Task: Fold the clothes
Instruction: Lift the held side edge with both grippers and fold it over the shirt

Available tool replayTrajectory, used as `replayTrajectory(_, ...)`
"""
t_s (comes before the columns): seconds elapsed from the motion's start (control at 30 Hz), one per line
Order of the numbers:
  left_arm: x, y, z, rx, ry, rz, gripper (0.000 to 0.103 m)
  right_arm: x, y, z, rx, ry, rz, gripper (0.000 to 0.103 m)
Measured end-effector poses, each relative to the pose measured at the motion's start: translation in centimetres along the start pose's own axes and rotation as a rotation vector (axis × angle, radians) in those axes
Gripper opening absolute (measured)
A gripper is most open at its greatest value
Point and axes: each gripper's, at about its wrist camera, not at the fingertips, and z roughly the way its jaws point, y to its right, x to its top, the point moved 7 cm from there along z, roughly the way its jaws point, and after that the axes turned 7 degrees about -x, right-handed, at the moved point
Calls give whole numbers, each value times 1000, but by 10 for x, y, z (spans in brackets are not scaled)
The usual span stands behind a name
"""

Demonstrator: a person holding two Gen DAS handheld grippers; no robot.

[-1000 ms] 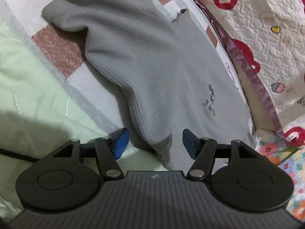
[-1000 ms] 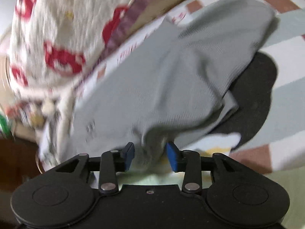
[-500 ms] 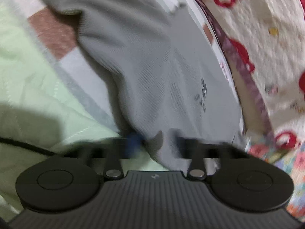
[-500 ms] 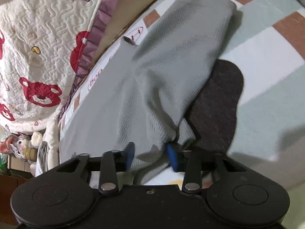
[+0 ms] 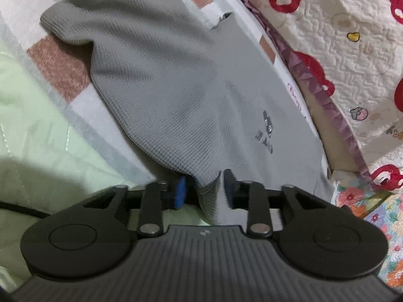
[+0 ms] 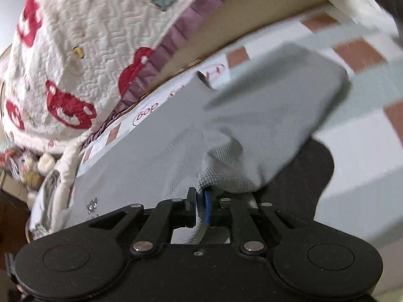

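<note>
While my right tool has its blue pads pinched almost together on a bunched fold of the grey shirt, my left tool stands only partly closed, its pads a gap apart with a corner of the same grey shirt hanging between them; whether the left pads actually press the cloth I cannot tell. The shirt lies spread on the bed, on a checked cover of brown, white and pale green squares, near the bed's edge where a quilt with red bears and a purple frill rises beside it. One sleeve stretches away toward the far side of the bed. A small dark print shows on the shirt's front.
</note>
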Motion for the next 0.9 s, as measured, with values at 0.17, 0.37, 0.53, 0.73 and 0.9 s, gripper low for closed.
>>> replayTrajectory(0.17,0,6,4,38,31,64,5,-15,5,15,-40,-52,-16,49)
replayTrajectory(0.37,53,84,-17,25,160,322,5,56,-50,13,40,35,-246,7)
replayTrajectory(0.53,118,133,-52,-92,383,380,5,139,-119,-33,154,335,-329,7)
replayTrajectory(0.73,111,55,27,34,266,216,5,122,-86,31,3,205,-283,6)
replayTrajectory(0.9,114,35,61,110,217,221,5,118,-62,85,-60,140,-224,6)
